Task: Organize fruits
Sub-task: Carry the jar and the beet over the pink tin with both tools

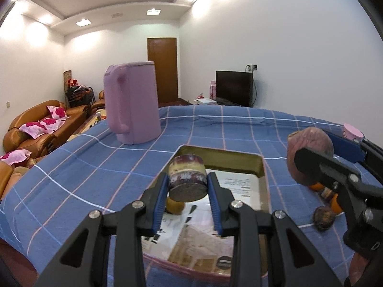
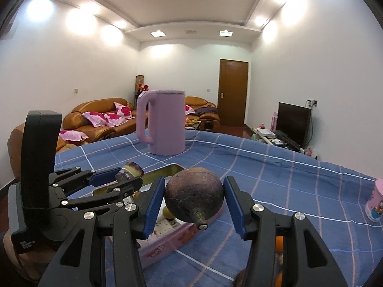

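Left wrist view: the left gripper (image 1: pixel 188 186) sits at lower centre, its blue pads pinching a short purple-and-cream fruit piece (image 1: pixel 187 179) held above a tin tray (image 1: pixel 262 167). The tray lies on the blue checked tabletop (image 1: pixel 95 167), with printed paper lining it and a yellow fruit (image 1: pixel 176 206) inside, just under the held piece. At right, the right gripper (image 1: pixel 320 148) reaches in, clamped on a round brownish-purple fruit (image 1: pixel 308 153). Below it on the cloth lie a small dark fruit (image 1: pixel 324 217) and oranges (image 1: pixel 336 203). A pink kettle (image 1: pixel 131 102) stands in the upper left of the tabletop, a pink cup (image 1: pixel 353 131) at the right edge.

Right wrist view: the right gripper (image 2: pixel 194 202) at centre bottom holds the round fruit (image 2: pixel 194 201), stem pointing toward the camera; the left pad touches it, while the right pad appears just beside it. At left, the left gripper (image 2: pixel 130 175) carries the fruit piece (image 2: pixel 130 169) over the tray (image 2: pixel 167 169). The kettle (image 2: pixel 165 122) stands behind, the cup (image 2: pixel 375 203) at far right.
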`<state>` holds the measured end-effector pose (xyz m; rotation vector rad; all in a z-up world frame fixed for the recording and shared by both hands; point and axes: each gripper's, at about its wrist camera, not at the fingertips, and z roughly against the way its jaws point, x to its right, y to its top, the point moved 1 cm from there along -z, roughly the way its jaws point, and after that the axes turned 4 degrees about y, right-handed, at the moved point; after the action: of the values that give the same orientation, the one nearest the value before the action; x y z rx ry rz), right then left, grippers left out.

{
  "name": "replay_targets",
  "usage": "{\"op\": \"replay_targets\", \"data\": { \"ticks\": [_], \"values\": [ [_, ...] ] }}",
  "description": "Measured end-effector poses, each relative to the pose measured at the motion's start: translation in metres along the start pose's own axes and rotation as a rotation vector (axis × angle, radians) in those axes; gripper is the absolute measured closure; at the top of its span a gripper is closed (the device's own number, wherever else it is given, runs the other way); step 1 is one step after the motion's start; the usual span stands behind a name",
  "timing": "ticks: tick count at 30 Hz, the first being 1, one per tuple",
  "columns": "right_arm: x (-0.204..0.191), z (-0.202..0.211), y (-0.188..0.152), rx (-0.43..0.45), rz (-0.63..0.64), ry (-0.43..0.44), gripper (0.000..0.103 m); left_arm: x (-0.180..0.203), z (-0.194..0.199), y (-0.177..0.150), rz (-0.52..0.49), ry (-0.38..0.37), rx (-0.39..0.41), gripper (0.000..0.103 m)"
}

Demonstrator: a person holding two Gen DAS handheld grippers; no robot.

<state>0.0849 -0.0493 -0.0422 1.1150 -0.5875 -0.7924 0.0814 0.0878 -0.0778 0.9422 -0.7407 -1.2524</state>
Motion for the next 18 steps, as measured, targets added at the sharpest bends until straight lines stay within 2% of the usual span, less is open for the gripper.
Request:
{"op": "replay_targets", "data": {
  "ticks": [18],
  "values": [
    [-0.02,-0.038,-0.008,-0.094,0.013,0.058,0.05,-0.021,-0.021,-0.006,0.003,0.039,-0.063,0.068]
  ]
}}
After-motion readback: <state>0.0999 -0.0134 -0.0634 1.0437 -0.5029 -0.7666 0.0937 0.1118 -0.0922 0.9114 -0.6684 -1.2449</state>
